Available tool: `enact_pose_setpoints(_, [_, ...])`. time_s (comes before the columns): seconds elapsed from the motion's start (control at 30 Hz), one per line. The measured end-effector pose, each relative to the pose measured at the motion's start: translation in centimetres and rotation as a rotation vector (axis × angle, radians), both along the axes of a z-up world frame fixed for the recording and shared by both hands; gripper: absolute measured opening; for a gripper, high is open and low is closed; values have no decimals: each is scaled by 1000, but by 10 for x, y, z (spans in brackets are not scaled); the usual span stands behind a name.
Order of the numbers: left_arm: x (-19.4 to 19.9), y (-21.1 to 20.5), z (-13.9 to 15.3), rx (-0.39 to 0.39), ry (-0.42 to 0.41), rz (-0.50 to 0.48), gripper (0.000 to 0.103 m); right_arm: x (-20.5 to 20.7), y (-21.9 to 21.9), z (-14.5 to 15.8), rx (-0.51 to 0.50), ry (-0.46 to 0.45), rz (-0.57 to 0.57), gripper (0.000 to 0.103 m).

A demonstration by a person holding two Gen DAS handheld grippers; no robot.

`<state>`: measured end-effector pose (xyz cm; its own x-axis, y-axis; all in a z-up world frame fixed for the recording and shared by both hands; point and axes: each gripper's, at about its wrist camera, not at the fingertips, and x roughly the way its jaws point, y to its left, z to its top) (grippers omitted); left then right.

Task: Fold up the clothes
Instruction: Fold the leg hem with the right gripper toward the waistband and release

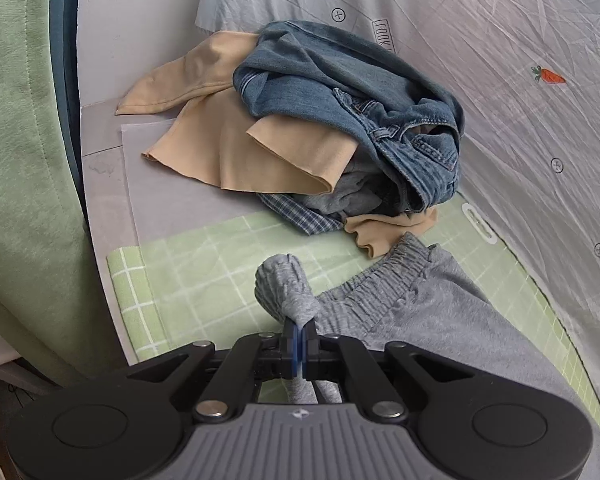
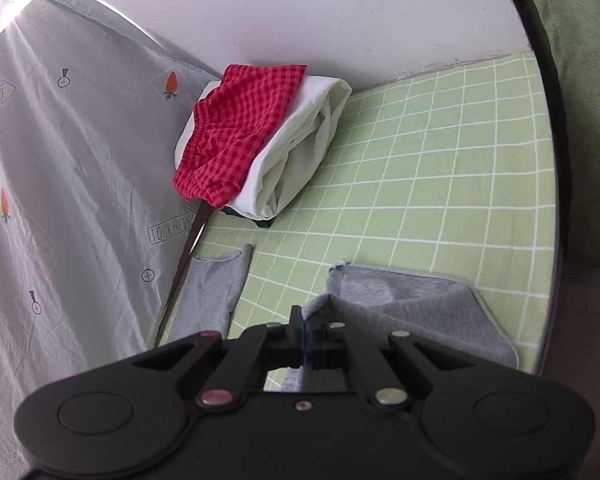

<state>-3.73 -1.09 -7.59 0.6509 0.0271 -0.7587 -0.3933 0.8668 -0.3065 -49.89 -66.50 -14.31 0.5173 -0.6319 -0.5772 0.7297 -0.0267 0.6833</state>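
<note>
Grey sweatpants (image 1: 404, 312) lie on a green checked mat (image 1: 204, 264). My left gripper (image 1: 300, 326) is shut on the elastic waistband, and a bunched corner of it sticks up past the fingertips. In the right wrist view the grey sweatpants (image 2: 416, 312) show their two leg ends on the green checked mat (image 2: 440, 168). My right gripper (image 2: 302, 320) is shut on the edge of the nearer leg, lifting a fold of it. The other leg end (image 2: 216, 288) lies flat to the left.
A heap of jeans (image 1: 340, 92), beige cloth (image 1: 228, 148) and a checked garment (image 1: 300, 216) lies beyond the waistband. A folded stack, red checked shorts (image 2: 236, 136) on white cloth (image 2: 300, 152), sits against the wall. Grey printed fabric (image 2: 68, 152) borders the mat. A green curtain (image 1: 24, 160) hangs left.
</note>
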Motion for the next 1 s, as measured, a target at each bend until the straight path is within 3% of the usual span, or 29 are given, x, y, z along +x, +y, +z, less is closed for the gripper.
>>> enact_pose_setpoints(0.13, [13,-16,4,41,-24,-17,2,20,-17,13,-75,19,56,1])
enact_pose_setpoints(0.27, [28,-27,4,-20,-26,18,2,38,-42,12,-30,-19,45,1])
enact_pose_setpoints(0.33, [34,-37,12,-25,-50,7,2,46,-47,22,-76,-57,51,1])
enact_pose_setpoints(0.47, [55,-63,19,39,-79,-13,2,75,-70,26,-121,-38,83,1])
enact_pose_setpoints(0.63, [82,-76,4,-25,-55,52,2,117,-106,16,-84,-46,75,1])
enact_pose_setpoints(0.87, [141,-118,-5,29,-34,23,2,233,-174,24,-178,158,267,1])
enact_pose_setpoints(0.93, [167,-135,-9,80,-32,-3,2,278,-205,17,-194,190,345,1])
enact_pose_setpoints(1.0, [196,-162,-12,193,-45,-57,4,325,-232,6,-200,216,430,1])
